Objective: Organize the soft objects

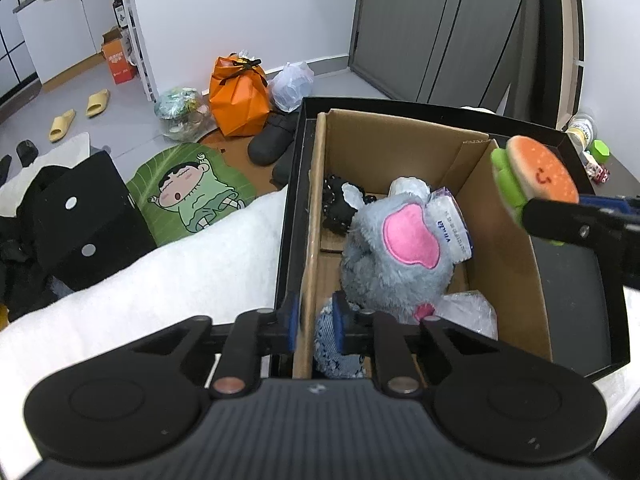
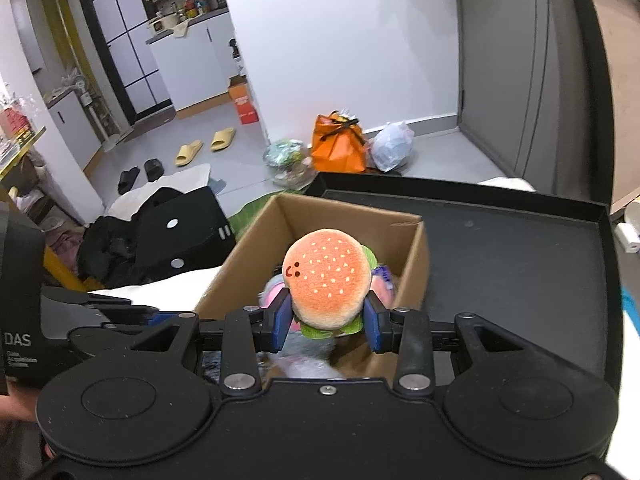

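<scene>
A brown cardboard box (image 1: 508, 264) stands inside a shallow black tray (image 1: 576, 280). In the box lie a grey plush (image 1: 396, 264) with a pink ear, a tissue pack (image 1: 452, 228), a black item and a blue-white fabric piece (image 1: 326, 344). My left gripper (image 1: 316, 326) is shut on the box's near-left wall, one pad on each side of the cardboard. My right gripper (image 2: 326, 322) is shut on a burger plush (image 2: 328, 276) with an orange bun and green lettuce. It holds the burger plush (image 1: 536, 172) above the box's right wall, over the cardboard box (image 2: 248, 256).
White bedding (image 1: 180, 280) runs left of the tray. Beyond it are a black case with white dots (image 1: 80, 216), a cartoon cushion (image 1: 188, 192), an orange bag (image 1: 240, 96), plastic bags and shoes on the floor. A grey cabinet (image 1: 440, 28) stands behind the tray.
</scene>
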Demonstrator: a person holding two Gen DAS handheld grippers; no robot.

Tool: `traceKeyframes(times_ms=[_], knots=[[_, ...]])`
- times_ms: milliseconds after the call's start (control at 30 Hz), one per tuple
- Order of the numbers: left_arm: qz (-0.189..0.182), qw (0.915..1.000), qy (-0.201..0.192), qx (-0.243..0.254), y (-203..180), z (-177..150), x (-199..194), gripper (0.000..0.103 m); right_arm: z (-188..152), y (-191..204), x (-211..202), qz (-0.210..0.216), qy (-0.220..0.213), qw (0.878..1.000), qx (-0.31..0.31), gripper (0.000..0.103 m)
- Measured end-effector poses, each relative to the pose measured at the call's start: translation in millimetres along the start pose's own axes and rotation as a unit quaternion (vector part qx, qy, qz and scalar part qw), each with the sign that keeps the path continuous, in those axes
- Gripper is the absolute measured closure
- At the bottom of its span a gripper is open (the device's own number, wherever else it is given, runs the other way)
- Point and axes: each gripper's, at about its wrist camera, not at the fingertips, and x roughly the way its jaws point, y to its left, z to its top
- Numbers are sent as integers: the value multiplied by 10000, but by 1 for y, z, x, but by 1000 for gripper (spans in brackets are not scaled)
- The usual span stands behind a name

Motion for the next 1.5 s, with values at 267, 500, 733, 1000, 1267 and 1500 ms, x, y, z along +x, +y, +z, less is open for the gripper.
traceKeyframes(times_ms=[267,500,733,1000,1267,1500], knots=[[-96,9998,-54,-166,8,-4,0,96,-4,21,5,207,120,9997,-55,65],[-274,9992,-81,-283,15,-5,-1,95,-11,36,1,376,235,9986,-282,54],[-304,9990,-80,-305,17,-6,0,95,-11,19,-16,118,132,9997,-179,53],[-337,9990,48,-274,14,0,-11,91,-16,-11,-35,-157,66,9998,110,41],[-507,9982,143,-289,10,3,-33,75,-26,-33,-57,-259,14,9988,420,27],[-472,9987,150,-109,-4,4,-59,32,-28,-48,-78,-225,-139,9971,707,12]])
